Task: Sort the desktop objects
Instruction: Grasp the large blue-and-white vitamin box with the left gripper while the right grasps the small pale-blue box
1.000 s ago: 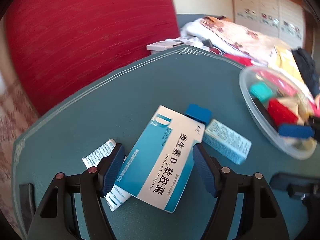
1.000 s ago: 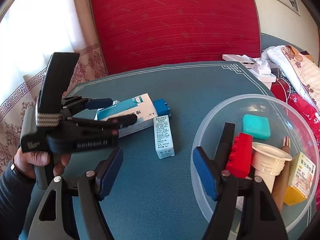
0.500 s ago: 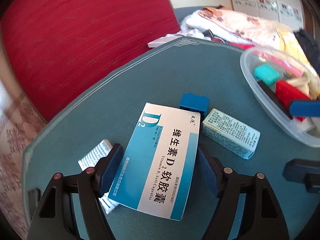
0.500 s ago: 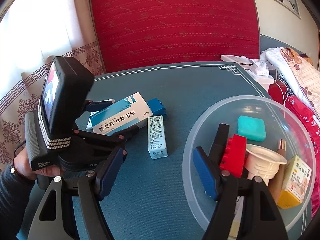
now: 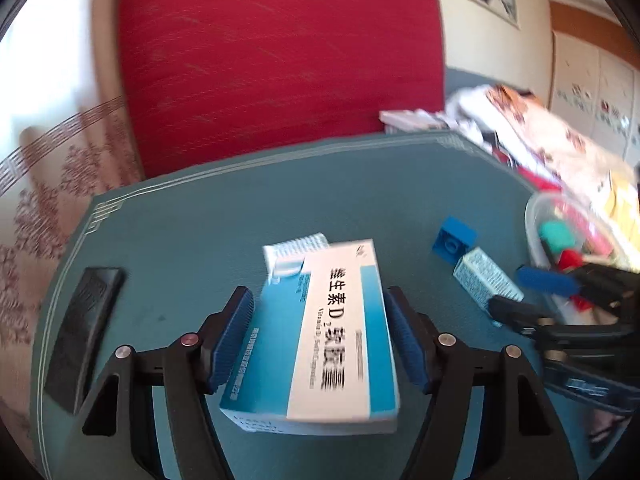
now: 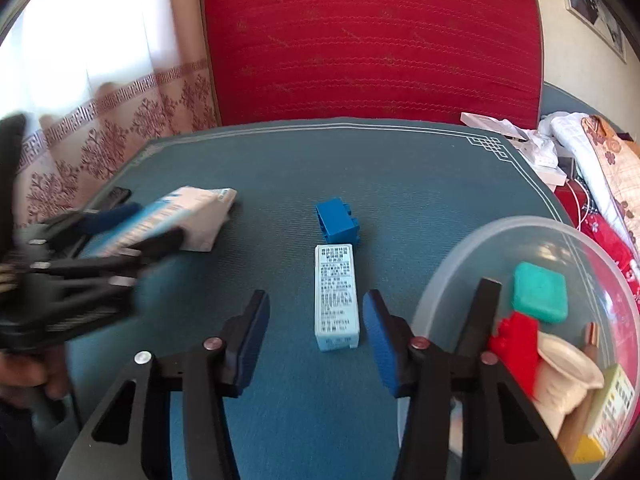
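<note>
Blue-and-white cardboard medicine box (image 5: 320, 344) was held off the teal surface (image 5: 200, 220) between left gripper (image 5: 320, 336) fingers; light, crushable, best clamped across long sides. Right gripper (image 6: 316, 336) fingers, just narrowed, straddled small pale-blue carton (image 6: 335, 296), untouched.

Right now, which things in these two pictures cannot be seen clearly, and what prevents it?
- Left wrist view: the vitamin box covers most of the white blister pack; its small print is motion-blurred.
- Left wrist view: the clear bowl is cut by the right edge.
- Right wrist view: the left gripper is blurred, so its grip is unclear there.
- Right wrist view: print on the small box is too small.
</note>
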The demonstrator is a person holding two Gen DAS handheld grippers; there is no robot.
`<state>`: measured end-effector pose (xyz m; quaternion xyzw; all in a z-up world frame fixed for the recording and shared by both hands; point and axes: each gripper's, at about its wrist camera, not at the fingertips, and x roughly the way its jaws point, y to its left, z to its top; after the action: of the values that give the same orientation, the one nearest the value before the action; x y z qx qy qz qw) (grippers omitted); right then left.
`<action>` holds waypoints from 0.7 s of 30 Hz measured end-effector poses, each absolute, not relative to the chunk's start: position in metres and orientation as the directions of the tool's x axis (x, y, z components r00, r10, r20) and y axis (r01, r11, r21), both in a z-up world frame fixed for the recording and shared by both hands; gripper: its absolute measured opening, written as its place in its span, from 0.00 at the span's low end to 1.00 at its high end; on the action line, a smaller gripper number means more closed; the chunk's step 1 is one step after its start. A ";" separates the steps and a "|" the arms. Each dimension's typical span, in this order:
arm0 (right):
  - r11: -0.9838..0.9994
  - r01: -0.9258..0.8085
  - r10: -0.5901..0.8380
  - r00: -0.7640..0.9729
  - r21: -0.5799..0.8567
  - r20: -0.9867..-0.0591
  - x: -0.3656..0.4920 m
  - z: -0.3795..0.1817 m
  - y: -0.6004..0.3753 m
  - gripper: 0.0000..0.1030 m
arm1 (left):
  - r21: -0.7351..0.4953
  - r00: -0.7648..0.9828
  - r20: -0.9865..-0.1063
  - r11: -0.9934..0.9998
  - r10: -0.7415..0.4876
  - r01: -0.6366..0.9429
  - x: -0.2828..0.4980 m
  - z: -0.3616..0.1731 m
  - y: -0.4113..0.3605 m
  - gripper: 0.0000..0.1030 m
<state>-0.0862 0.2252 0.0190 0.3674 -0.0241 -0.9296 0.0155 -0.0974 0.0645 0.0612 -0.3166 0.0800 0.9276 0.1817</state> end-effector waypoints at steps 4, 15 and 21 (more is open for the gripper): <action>-1.000 -0.003 0.009 -0.711 -0.009 -0.703 -0.101 0.012 0.216 0.50 | -0.046 -0.723 -0.614 -0.928 0.318 -0.369 -0.096 0.067 0.053 0.38; -0.996 -0.024 0.078 -0.678 -0.084 -0.731 -0.110 0.002 0.208 0.48 | -0.064 -0.676 -0.687 -0.949 0.266 -0.309 -0.109 0.042 0.038 0.70; -1.000 -0.010 0.022 -0.685 -0.021 -0.728 -0.092 0.003 0.213 0.47 | -0.099 -0.646 -0.724 -0.964 0.240 -0.247 -0.112 0.031 0.031 0.75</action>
<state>-0.0925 0.2128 0.0027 0.3967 0.0078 -0.9179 -0.0086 -0.1124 0.0310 0.0308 -0.3986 0.0041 0.9072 0.1341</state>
